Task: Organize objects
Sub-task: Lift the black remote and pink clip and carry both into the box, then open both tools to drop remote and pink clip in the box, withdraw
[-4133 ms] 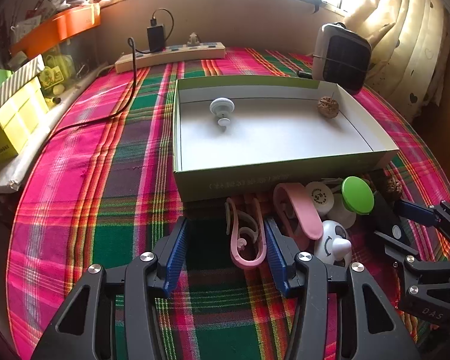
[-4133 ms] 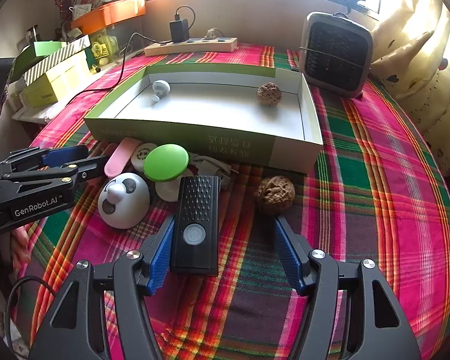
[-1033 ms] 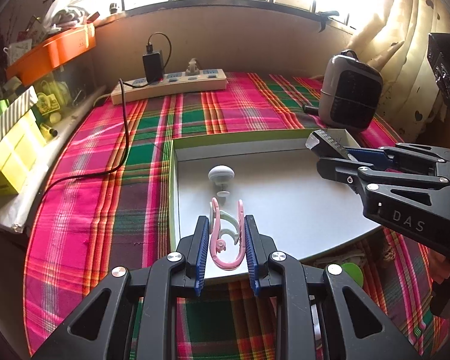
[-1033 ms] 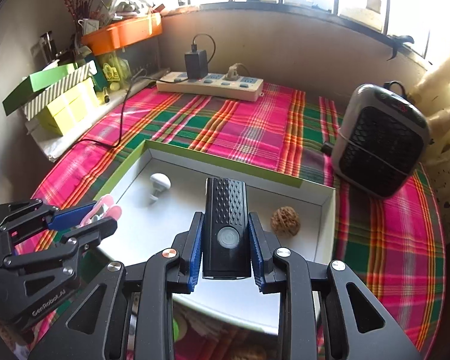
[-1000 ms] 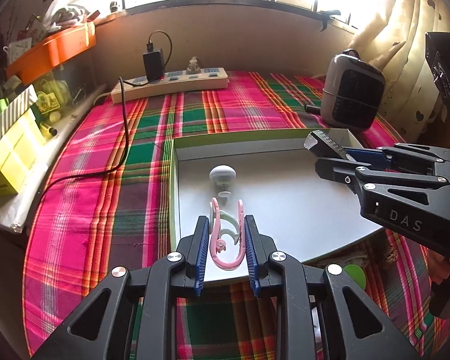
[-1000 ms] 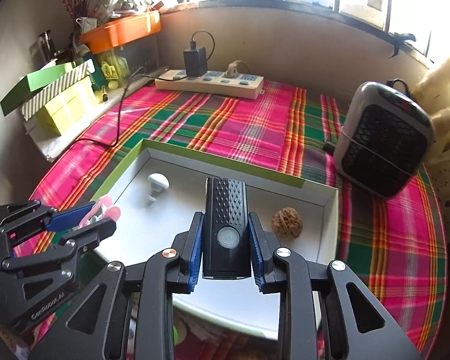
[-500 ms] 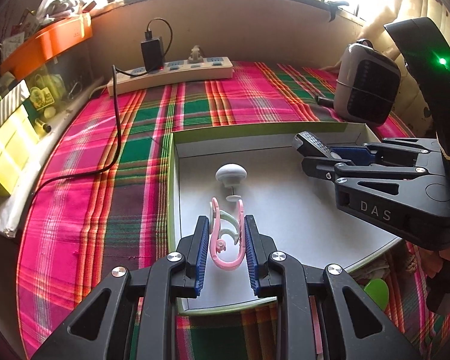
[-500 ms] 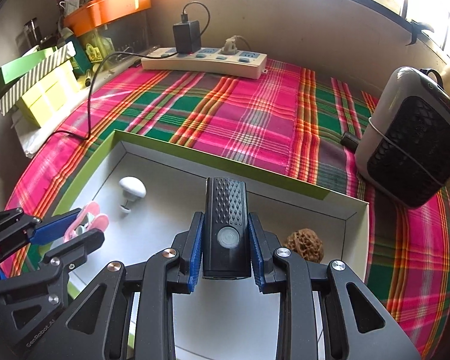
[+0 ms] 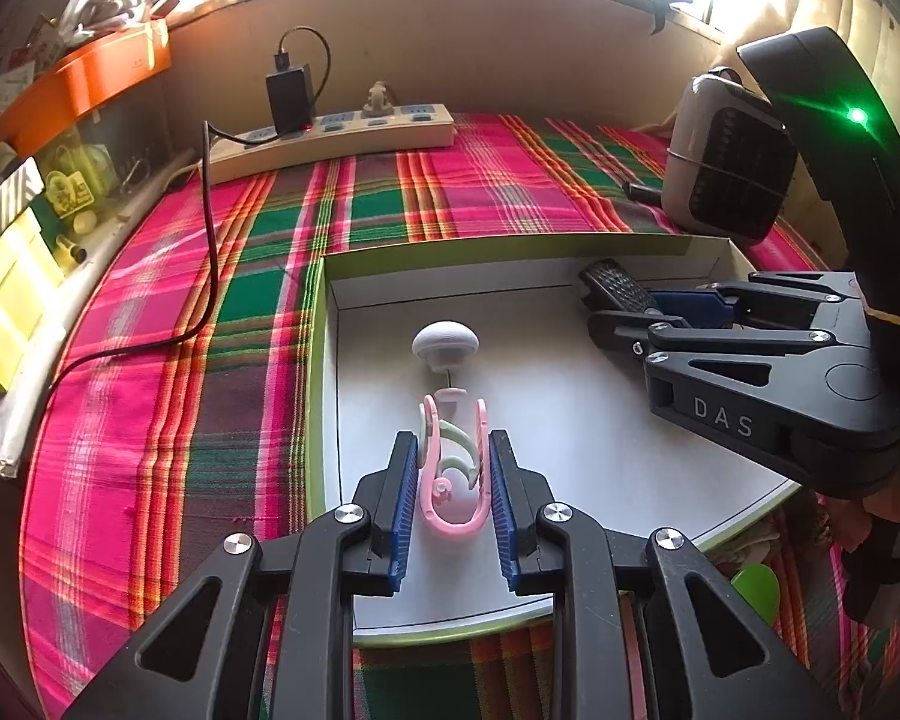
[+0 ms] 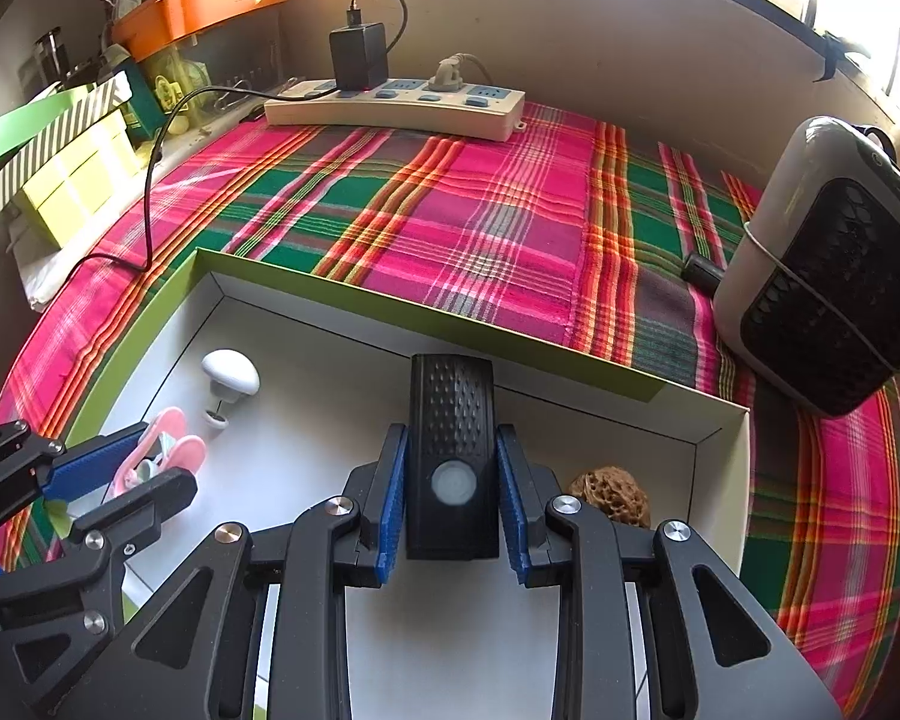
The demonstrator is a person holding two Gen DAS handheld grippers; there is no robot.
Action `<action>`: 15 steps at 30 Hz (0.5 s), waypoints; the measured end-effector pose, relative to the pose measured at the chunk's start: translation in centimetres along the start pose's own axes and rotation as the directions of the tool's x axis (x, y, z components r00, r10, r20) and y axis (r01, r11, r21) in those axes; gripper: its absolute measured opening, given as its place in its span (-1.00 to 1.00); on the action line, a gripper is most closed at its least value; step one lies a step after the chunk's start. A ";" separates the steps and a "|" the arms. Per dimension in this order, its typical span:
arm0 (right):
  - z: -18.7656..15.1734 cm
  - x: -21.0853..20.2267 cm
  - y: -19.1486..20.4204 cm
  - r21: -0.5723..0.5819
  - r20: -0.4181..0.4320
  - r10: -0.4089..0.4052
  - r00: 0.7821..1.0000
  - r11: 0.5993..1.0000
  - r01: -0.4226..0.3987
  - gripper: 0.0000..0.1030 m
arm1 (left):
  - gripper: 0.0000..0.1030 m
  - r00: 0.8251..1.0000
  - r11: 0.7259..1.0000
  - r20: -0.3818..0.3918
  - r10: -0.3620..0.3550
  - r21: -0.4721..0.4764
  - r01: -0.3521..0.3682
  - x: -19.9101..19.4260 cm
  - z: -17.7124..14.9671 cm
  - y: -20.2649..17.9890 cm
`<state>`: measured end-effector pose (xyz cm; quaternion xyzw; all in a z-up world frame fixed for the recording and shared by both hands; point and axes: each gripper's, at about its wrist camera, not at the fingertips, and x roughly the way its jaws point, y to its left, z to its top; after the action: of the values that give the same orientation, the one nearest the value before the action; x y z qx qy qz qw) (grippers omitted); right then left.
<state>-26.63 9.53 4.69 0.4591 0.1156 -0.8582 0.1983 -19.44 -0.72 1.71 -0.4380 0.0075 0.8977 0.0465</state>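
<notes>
Two things already lie in the box [image 9: 330, 324]: a white mushroom-shaped knob [image 9: 445, 343] and a walnut [image 10: 611, 495]. Over its floor the left gripper [image 9: 453, 483] has its jaws closed on a pink clip [image 9: 455, 516], and the right gripper [image 10: 450, 501] clamps a black remote [image 10: 452, 450]. Neither is set down yet, and a green piece [image 9: 755, 583] waits just outside the box's near wall.

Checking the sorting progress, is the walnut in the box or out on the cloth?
In: the walnut lies on the box's white floor.

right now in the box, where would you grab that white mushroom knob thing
Grip the white mushroom-shaped knob across its domed cap, coming from above. It lies tipped over on the box floor, thin stem toward the pink clip, so the cap is likely the widest, firmest part; the stem looks too slim.
</notes>
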 end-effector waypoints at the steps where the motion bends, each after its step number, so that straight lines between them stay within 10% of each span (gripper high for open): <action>1: 0.0 0.0 0.0 0.000 0.001 0.000 1.000 1.000 0.000 -0.43 | -0.59 1.000 1.000 0.002 0.001 0.002 -0.001 0.0 0.0 0.0; 15: 0.1 0.2 0.0 0.007 0.003 0.000 1.000 1.000 0.000 -0.43 | -0.58 1.000 1.000 -0.001 -0.005 0.000 0.005 0.1 0.0 0.0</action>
<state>-26.79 9.41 4.62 0.4586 0.1124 -0.8592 0.1969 -19.49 -0.71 1.67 -0.4387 0.0067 0.8973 0.0487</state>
